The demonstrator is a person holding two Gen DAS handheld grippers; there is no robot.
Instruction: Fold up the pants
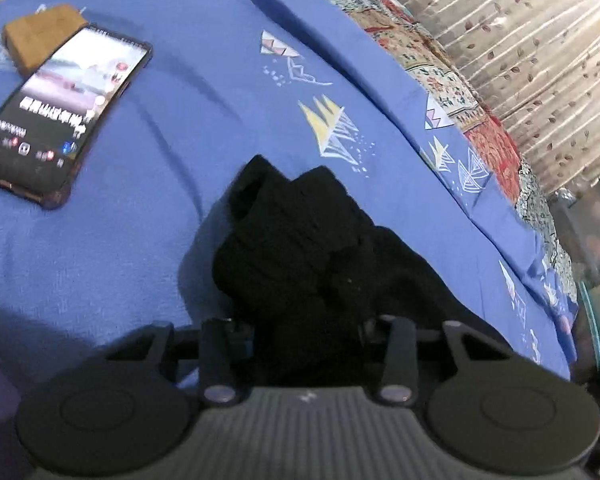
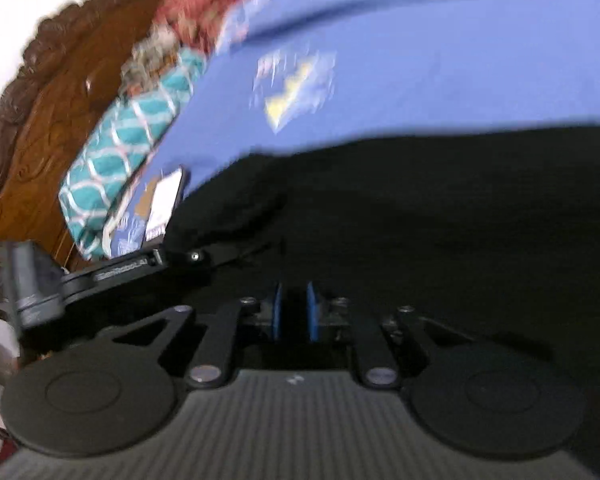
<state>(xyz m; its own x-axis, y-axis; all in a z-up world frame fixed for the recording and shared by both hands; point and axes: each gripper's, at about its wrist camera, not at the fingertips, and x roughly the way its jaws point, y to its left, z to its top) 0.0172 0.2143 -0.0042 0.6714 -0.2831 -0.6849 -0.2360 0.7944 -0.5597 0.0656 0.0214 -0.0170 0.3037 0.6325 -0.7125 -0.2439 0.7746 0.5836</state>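
Bunching black pants [image 1: 296,248] between left tongs [image 1: 306,332].

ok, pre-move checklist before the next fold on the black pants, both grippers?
1. Left gripper holding the black pants: ok, cloth bunched between the jaws.
2. Right gripper grip: ok, blue pads nearly closed on dark cloth.
3. Phone clear of the pants: ok in the left view.
4. Pants lying flat: not ok, bunched at the left gripper.
5. Right view sharpness: not ok, blurred.
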